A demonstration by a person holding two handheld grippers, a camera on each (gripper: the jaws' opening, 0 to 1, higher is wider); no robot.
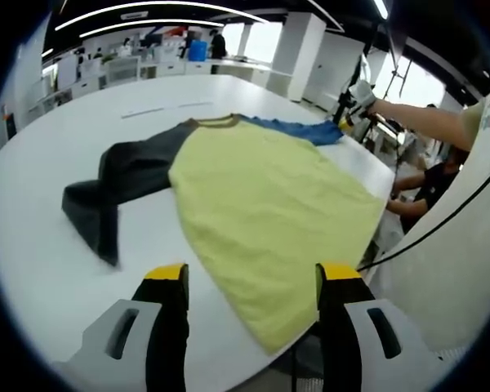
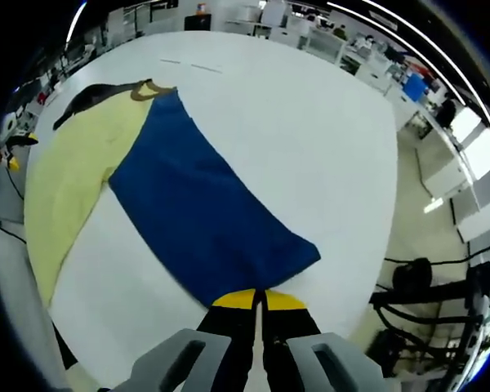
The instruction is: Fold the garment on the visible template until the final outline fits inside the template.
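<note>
Right gripper [image 2: 257,300] fingers pinch the blue sleeve [image 2: 204,216] end; left gripper [image 1: 253,273] fingers wide, empty. Garment [image 1: 269,196] soft, limp; grasp edges, corners.

Bright, even light from the ceiling strip lamps [image 1: 171,10] I see overhead, daylight glare at the windows [image 1: 425,86], soft shadows on the white counter [image 1: 41,269], strong fisheye bending at my edges, slight blur.

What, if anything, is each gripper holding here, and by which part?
The right gripper is shut on the blue sleeve, pinching its cuff end. The left gripper is open over the yellow shirt body, holding nothing.
</note>
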